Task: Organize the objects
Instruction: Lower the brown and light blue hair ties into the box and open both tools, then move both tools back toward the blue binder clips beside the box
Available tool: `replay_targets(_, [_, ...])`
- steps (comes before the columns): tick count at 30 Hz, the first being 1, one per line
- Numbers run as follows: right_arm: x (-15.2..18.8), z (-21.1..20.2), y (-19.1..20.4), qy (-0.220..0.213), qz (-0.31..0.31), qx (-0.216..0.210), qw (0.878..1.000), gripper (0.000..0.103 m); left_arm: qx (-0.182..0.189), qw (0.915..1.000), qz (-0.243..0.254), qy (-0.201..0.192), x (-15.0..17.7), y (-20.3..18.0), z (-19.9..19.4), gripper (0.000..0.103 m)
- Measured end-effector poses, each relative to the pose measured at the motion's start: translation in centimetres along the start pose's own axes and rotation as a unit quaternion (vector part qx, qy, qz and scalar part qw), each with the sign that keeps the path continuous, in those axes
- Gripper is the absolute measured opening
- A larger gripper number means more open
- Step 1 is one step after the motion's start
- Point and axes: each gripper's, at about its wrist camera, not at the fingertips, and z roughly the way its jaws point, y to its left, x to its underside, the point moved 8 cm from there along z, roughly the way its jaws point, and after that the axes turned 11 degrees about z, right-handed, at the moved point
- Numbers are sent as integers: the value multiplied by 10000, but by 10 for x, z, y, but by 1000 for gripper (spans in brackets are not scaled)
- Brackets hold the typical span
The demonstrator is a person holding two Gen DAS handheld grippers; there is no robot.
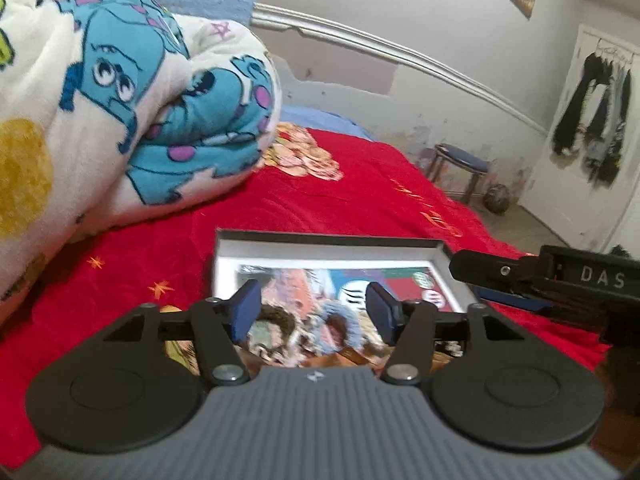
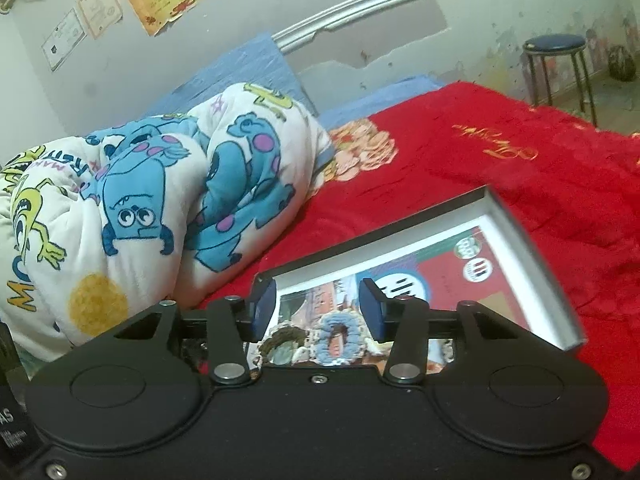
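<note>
From the left wrist, the left gripper (image 1: 313,310) hung over a shallow open box (image 1: 332,245) lying flat on a red bedspread (image 1: 360,192). Its blue pads (image 1: 244,310) stood well apart with nothing between them. Inside the box lay a colourful printed sheet (image 1: 400,276), and on it, near the front edge, sat crocheted scrunchies, a blue one (image 1: 340,320) beside a dark brown one (image 1: 280,316). The right gripper (image 1: 560,284) reached in from the right edge just beside the box's far right corner; whether it touched the box was unclear. A rolled cartoon-monster blanket (image 1: 140,100) lay to the left, well apart from the box. A blue-topped stool (image 1: 460,160) stood beyond the bed.

From the right wrist, the right gripper (image 2: 318,310) hovered above the same box (image 2: 532,256), jaws partly spread and holding nothing. The blue scrunchie (image 2: 334,338) and the brown one (image 2: 282,340) lay in the box below the pads (image 2: 264,308). The blanket (image 2: 140,208) sat to the left on the bedspread (image 2: 500,168), and certificates (image 2: 100,4) hung on the wall.
</note>
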Motion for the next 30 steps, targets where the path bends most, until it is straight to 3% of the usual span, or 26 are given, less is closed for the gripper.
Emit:
replay_targets(7, [4,-22,1,-90,-88,95,9999,57,213,9997,109,-33,1,-15,-16,84])
replay_targets(17, [18,-44,-5,-167,-35,277,9995,69,482,9975,459,224,27,-52,-28,91])
replay_targets(19, [19,-47,-6,-227,-83,345,9991,77,557,9971,458,257,35,-61,-32,96])
replay_targets(21, [21,-52,-8,-317,-78,355,9988,83,499,9968,564,254,42,-67,-34,98])
replay_targets(25, [31,-59,-20,-287,126,398,9987,83,340,9960,736,366,57,-71,-35,98])
replay_targets(30, [47,-65,-38,-179,307,518,9980,84,238,9974,538,403,65,-68,-31,98])
